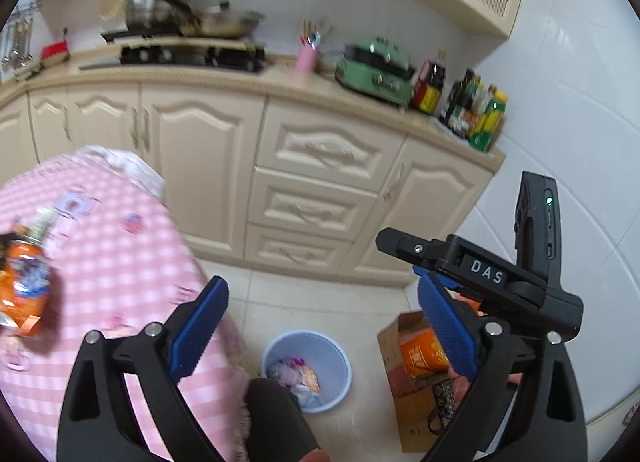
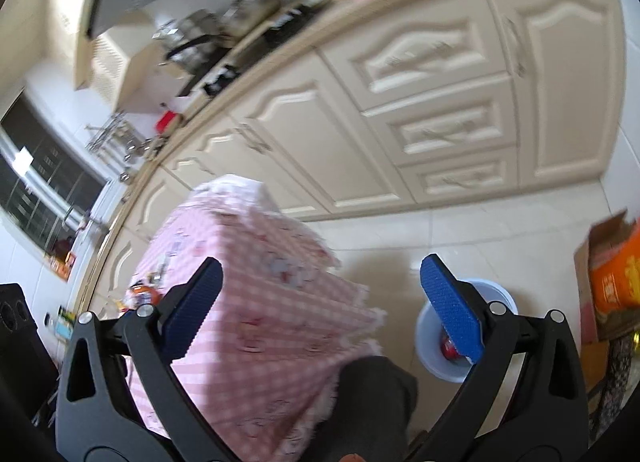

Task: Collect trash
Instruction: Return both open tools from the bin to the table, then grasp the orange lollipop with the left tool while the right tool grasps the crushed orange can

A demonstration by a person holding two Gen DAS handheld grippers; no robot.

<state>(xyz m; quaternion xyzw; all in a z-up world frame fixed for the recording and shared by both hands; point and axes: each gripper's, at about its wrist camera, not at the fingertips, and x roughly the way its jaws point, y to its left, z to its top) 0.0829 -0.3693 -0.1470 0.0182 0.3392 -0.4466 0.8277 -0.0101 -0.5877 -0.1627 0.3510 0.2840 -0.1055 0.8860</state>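
Left gripper (image 1: 320,328): nearest the lens in the left wrist view, blue-padded jaws spread wide with nothing between them — only floor tile and the bin show through the gap.
Right gripper (image 2: 324,304): jaws likewise wide and empty; in the left wrist view its black body crosses the right of the frame.
Bin (image 1: 306,370): pale blue round bucket on the floor, lower centre of the left wrist view, just beside the hanging edge of the tablecloth; crumpled wrappers already lie inside.
Trash on table: an orange snack packet (image 1: 26,286) at the far left edge of the left wrist view, lying on the pink checked tablecloth (image 1: 120,246), with smaller scraps beside it — blurred, so I cannot tell what they are.
Look of the packet: crinkled, glossy, flattened; it will likely deform under the pads and slip if pinched at a corner.
Step in hand: judged from empty jaws and a part-filled bin, this sits between pieces — hands clear of the bin, more litter waiting.
Next move: swing one gripper to the table, come down over the packet's middle, close firmly, then carry it over the bin.
Also in view: a cardboard box (image 1: 400,358) of goods at lower right, and a dark trouser leg (image 1: 280,422) at the bottom edge.
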